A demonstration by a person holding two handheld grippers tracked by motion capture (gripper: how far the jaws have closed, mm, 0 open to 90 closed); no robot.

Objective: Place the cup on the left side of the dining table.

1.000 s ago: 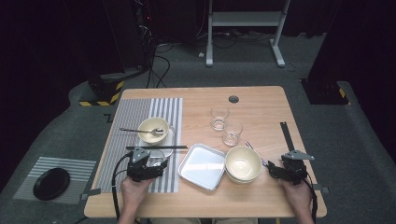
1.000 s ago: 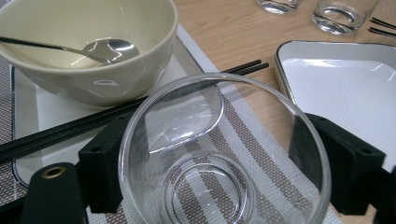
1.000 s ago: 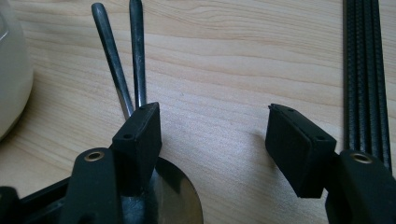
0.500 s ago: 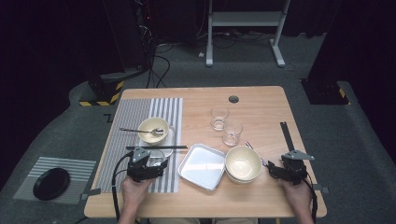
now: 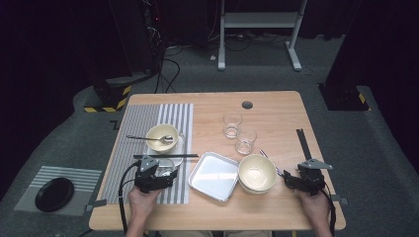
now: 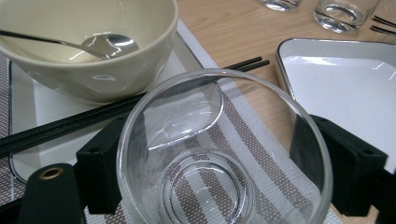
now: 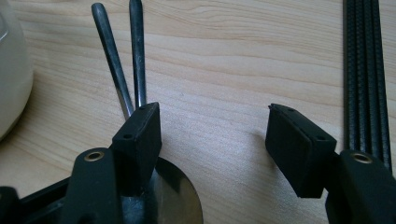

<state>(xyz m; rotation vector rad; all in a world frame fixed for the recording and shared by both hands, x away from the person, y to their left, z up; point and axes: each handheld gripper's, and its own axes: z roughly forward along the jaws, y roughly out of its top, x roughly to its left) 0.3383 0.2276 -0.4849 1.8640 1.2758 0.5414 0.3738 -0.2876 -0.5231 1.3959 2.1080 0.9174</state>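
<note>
Item in hand: a clear glass bowl [image 6: 224,154], upright, seated between the two black jaws of the left gripper [image 6: 229,168]. One jaw stands against its wall on either side, so the gripper is clamped on it. Through the glass the striped placemat [image 6: 275,182] shows directly beneath the bowl; whether the bowl rests on the mat or is lifted clear cannot be determined.

Just ahead of the left gripper a pair of black chopsticks [image 6: 93,119] lies crosswise, running behind the glass bowl's rim. Beyond them sits a cream bowl [image 6: 93,51] on a white dish, with a metal spoon [image 6: 88,44] lying in it. Ahead and to the side of that gripper is a white tray [image 6: 345,79] on the bare wood, and farther off stand two drinking glasses [image 6: 343,14].

The right gripper [image 7: 215,135] has its jaws spread apart, with bare wooden table [image 7: 224,60] between them and nothing held. Two dark utensil handles [image 7: 121,56] lie just beside one jaw and reach ahead of it; a round metal piece shows under that jaw. A second cream bowl [image 5: 257,173] stands to its side in the high view, near the tray. A black strip [image 7: 366,74] lies along the opposite jaw.
</note>
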